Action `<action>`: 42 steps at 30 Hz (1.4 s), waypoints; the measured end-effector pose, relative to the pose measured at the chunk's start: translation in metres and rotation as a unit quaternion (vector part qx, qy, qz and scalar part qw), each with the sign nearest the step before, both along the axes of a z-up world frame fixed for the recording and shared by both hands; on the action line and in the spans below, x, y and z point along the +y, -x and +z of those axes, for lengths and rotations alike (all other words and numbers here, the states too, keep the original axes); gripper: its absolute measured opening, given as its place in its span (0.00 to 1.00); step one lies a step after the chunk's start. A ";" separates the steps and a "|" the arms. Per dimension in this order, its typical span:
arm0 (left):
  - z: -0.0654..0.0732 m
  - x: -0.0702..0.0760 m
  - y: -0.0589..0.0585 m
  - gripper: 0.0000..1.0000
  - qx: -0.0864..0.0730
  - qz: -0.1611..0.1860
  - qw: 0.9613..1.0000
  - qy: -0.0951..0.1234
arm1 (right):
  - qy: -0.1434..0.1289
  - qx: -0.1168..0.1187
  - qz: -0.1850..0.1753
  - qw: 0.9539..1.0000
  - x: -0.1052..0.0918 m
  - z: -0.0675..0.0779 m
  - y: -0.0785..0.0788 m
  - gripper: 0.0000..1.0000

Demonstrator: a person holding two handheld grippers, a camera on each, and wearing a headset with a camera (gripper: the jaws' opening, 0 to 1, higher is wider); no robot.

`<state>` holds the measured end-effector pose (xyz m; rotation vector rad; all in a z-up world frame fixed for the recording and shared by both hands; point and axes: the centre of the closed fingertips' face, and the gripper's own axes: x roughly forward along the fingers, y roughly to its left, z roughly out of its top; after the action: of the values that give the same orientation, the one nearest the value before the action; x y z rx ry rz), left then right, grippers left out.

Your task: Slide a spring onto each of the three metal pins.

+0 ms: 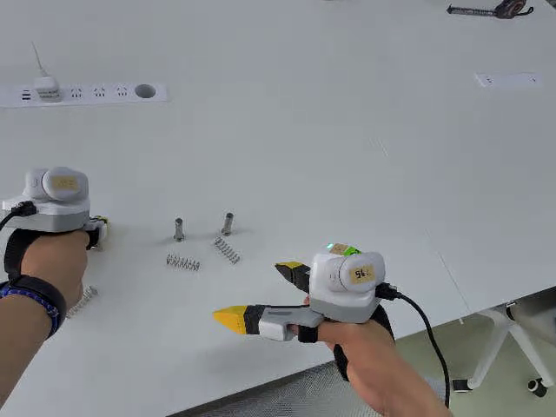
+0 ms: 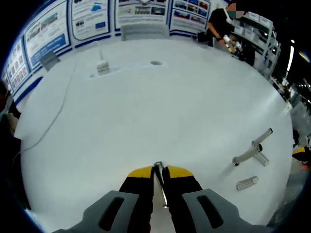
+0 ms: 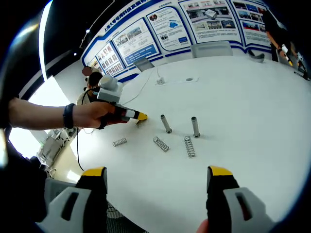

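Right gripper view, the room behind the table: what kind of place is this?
Probably a lab or demonstration room: printed posters line the wall, a large white table stands before them, and a power strip lies on it.

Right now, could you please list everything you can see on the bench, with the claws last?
upright pins: 2, silver, mid-table
held pin: 1, silver, in the left claw
springs: 3, silver, two lying by the upright pins, one apart to the left
power strip: 1, white, far left
dark tool: 1, black, far right
table: 1, white
left claw: 1, yellow-tipped, shut on the held pin
right claw: 1, yellow-tipped, open, near edge
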<state>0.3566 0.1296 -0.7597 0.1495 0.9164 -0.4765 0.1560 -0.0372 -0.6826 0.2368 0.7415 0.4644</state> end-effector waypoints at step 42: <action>0.026 0.025 0.014 0.07 -0.015 0.030 0.998 0.057 | -0.005 -0.005 -0.018 1.000 -0.008 0.003 0.000 0.84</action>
<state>0.3425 0.1548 -0.7338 0.0255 0.8596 -0.4681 0.1557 -0.0450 -0.6796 0.2579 0.7248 0.4350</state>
